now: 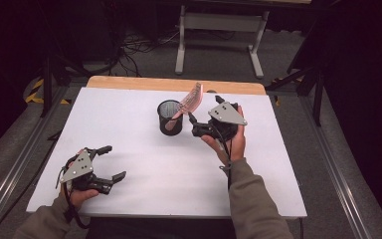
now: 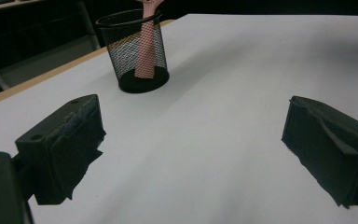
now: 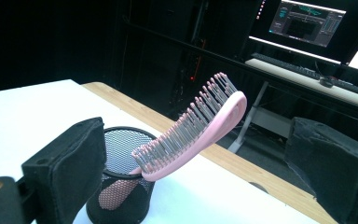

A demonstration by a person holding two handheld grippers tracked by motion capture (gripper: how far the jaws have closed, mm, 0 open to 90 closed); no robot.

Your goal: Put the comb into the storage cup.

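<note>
- The high view looks forward and down from above the person's side, taking in the whole white rectangular table top (image 1: 129, 149) from well back.
- The left gripper view sits low over the table, facing the black wire-mesh cup (image 2: 134, 51) from some way off.
- The right gripper view looks from close by at that cup (image 3: 121, 196) and the pink plastic hairbrush (image 3: 193, 133) standing in it, which all three views share.

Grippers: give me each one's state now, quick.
Left gripper: open, holding nothing, over the table.
Right gripper: open, hairbrush between its jaws, ungripped, standing in the mesh cup.
</note>
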